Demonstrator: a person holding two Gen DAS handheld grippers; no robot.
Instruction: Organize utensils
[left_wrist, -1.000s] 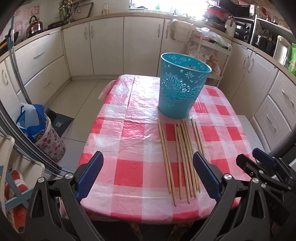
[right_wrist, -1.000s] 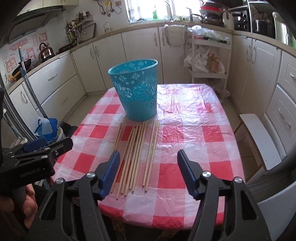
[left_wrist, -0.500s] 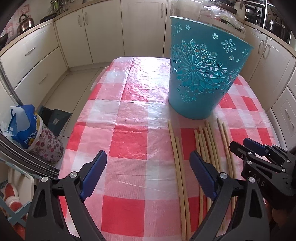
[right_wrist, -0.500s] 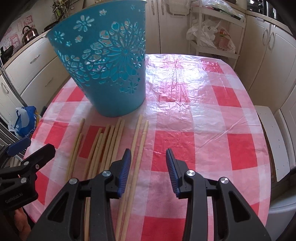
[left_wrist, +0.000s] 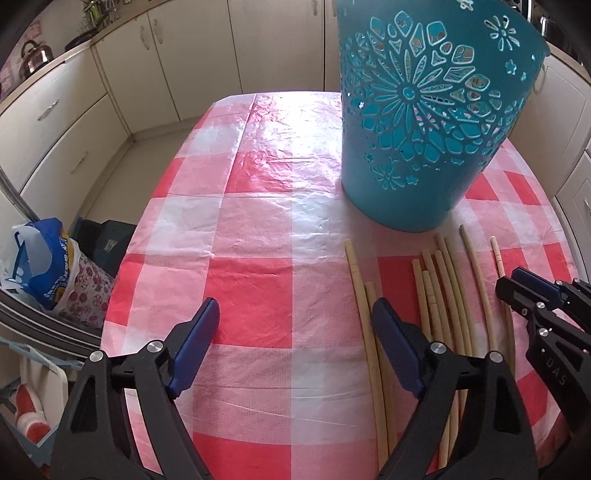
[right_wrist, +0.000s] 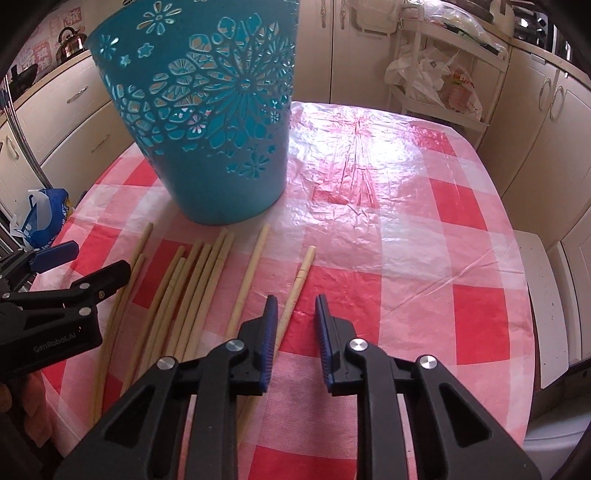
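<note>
Several long wooden chopsticks (left_wrist: 439, 291) lie side by side on the red-checked tablecloth in front of a tall teal perforated basket (left_wrist: 424, 118); both show in the right wrist view too, chopsticks (right_wrist: 199, 280) and basket (right_wrist: 207, 110). My left gripper (left_wrist: 295, 325) is wide open and empty, low over the cloth, its right finger over the leftmost chopsticks. My right gripper (right_wrist: 295, 314) is open with a narrow gap, empty, just right of the rightmost chopstick (right_wrist: 299, 280). Each gripper shows in the other's view: the right (left_wrist: 532, 295), the left (right_wrist: 74, 273).
The table (right_wrist: 461, 229) stands in a kitchen with cream cabinets all around. A blue and floral bag (left_wrist: 48, 266) sits on the floor to the left. A white stool (right_wrist: 543, 302) is at the table's right side. A white rack with bags (right_wrist: 443, 74) stands behind.
Both grippers have moved forward and down toward the chopsticks and basket. The right gripper's jaws have narrowed. The left stays wide open.
</note>
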